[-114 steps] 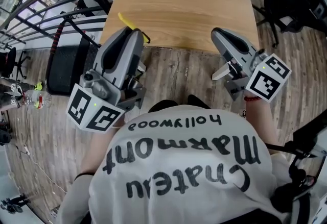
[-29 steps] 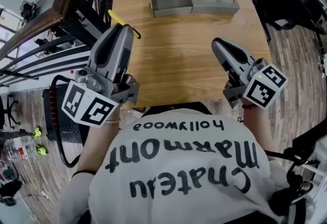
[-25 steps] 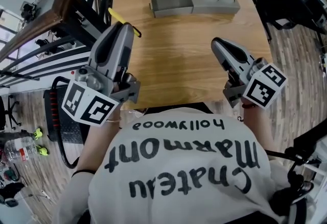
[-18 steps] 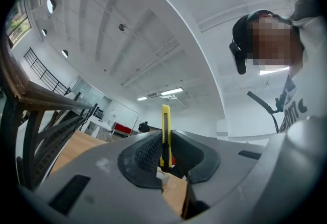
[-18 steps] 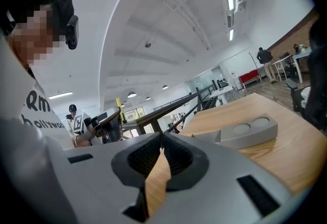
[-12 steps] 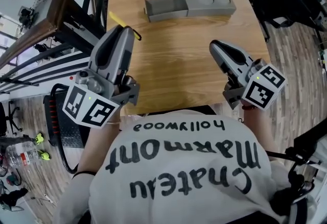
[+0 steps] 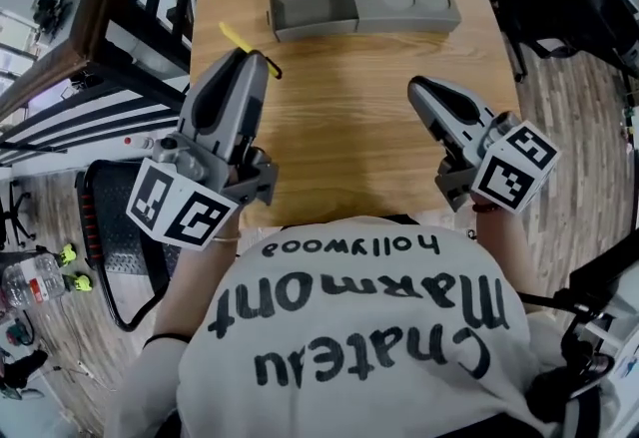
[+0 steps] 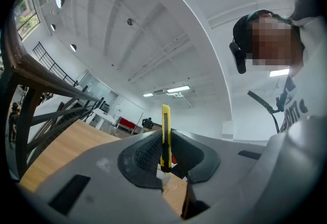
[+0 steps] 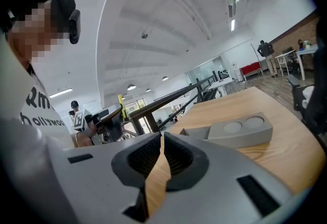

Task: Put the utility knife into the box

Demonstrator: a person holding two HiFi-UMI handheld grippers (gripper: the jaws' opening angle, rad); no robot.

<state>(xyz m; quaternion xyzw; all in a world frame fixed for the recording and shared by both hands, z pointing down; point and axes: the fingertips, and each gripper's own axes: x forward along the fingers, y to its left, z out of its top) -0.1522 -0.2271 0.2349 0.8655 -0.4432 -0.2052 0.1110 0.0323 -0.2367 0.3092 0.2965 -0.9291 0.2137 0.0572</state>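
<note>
Wooden table (image 7: 349, 127) fills our head view; our left gripper (image 7: 250, 59) hovers short of the box (image 7: 359, 9). Its view shows jaws clamped on the utility knife (image 8: 165, 133). Our right gripper (image 9: 161, 139), beside the box in its view, has jaws together, empty. We should level the knife over the box's open half before releasing.

Slim yellow utility knife (image 8: 165, 131) is sticking out, pinched in left claw (image 8: 164, 152); grey box (image 7: 359, 9) is lying on counter (image 7: 339, 117), left compartment open
</note>
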